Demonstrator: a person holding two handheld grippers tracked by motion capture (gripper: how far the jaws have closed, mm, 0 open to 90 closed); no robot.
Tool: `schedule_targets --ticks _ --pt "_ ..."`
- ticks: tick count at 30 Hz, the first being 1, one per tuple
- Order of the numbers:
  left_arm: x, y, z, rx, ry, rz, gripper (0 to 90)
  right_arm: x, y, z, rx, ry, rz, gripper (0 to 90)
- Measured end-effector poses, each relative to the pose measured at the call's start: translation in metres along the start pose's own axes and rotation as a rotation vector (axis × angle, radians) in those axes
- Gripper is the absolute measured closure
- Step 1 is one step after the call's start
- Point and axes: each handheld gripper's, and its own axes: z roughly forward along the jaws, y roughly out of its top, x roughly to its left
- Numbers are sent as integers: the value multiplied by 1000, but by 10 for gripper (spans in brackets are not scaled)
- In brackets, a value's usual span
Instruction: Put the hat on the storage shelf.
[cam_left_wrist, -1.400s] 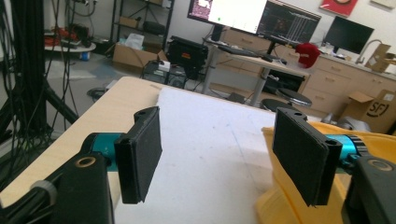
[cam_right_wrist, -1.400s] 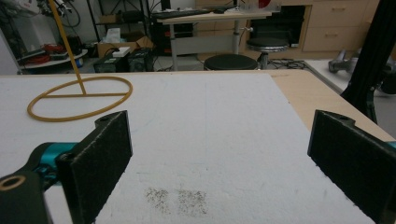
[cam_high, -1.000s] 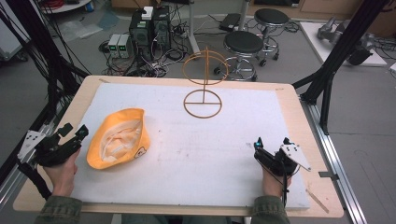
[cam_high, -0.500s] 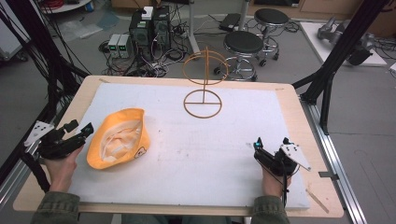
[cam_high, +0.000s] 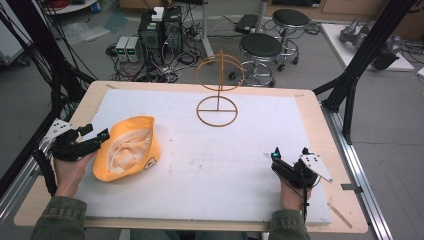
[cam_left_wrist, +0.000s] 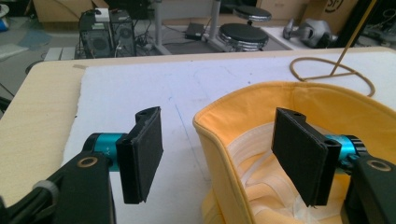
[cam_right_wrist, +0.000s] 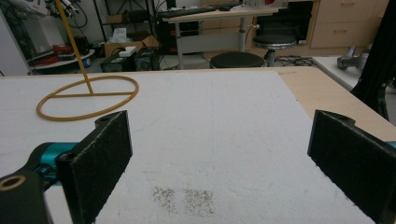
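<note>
High view is showing the orange-yellow fabric cap (cam_high: 127, 148) lying upside down at the left of the white-topped desk (cam_high: 210, 165), not yet lifted. The left gripper (cam_high: 95, 140) is straddling its rim, fingers (cam_left_wrist: 142, 156) spread wide, gripping nothing. The right gripper (cam_high: 276, 157) is resting at lower right, wide open, empty. The wire hat stand (cam_high: 218, 87) is waiting bare, so grasping and placing likely remain.

Yellow cap (cam_high: 127, 147): upside down on the white mat, left side of the table, opening up. White lining and seam tape visible inside, small dark-edged label on the outer rim near the table centre. Crown sags, rim stands upright. Left rim sits between the left gripper (cam_high: 95, 139) jaws, gap either side.
</note>
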Motion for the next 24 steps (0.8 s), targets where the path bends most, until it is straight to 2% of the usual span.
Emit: schedule_targets --ticks 6,7,8,10,12,16,23,24 --pt "1 -1 11 75 12 -26 339 0 0 0 1 2 7 52" --pt "1 -1 11 75 12 -26 339 0 0 0 0 2 6 52" --pt "1 -2 14 107 21 -34 339 0 0 0 1 2 6 52" --pt "1 -2 16 115 26 -41 340 0 0 0 1 2 6 52" --pt "-1 -2 20 137 24 -65 340 0 0 1 1 2 3 52" --pt "-4 -2 28 204 34 -58 342 0 0 1 0 4 2 52" --pt "-5 1 34 251 33 -79 382 0 0 1 10 1 8 52" --pt "-6 1 35 277 31 -82 390 0 0 1 11 1 8 52"
